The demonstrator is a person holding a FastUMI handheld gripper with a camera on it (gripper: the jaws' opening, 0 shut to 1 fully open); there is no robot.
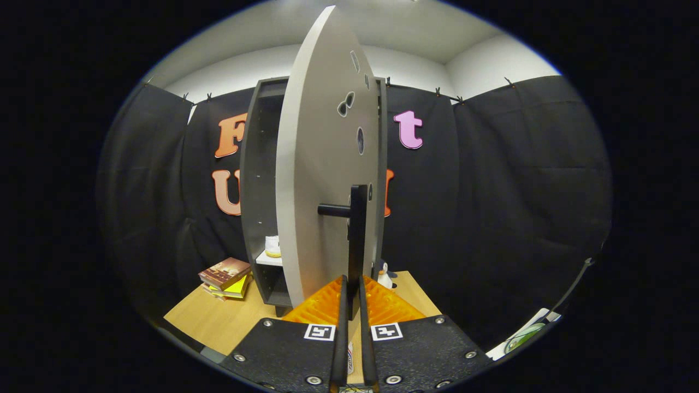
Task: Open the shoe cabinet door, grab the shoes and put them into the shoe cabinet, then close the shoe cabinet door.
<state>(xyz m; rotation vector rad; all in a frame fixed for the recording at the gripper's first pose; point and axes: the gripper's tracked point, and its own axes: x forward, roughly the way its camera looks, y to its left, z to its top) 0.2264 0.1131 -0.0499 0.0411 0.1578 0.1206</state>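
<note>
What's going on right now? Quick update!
Gripper shut on door handle. Cabinet door partly open; a shoe sits on the shelf inside. Books and small penguin figure beside cabinet, not blocking.

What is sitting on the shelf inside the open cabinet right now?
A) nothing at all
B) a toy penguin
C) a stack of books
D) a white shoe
D: a white shoe rests on the shelf inside the shoe cabinet, seen past the edge of the open door, while the gripper has its fingers closed on the door's handle.
</note>
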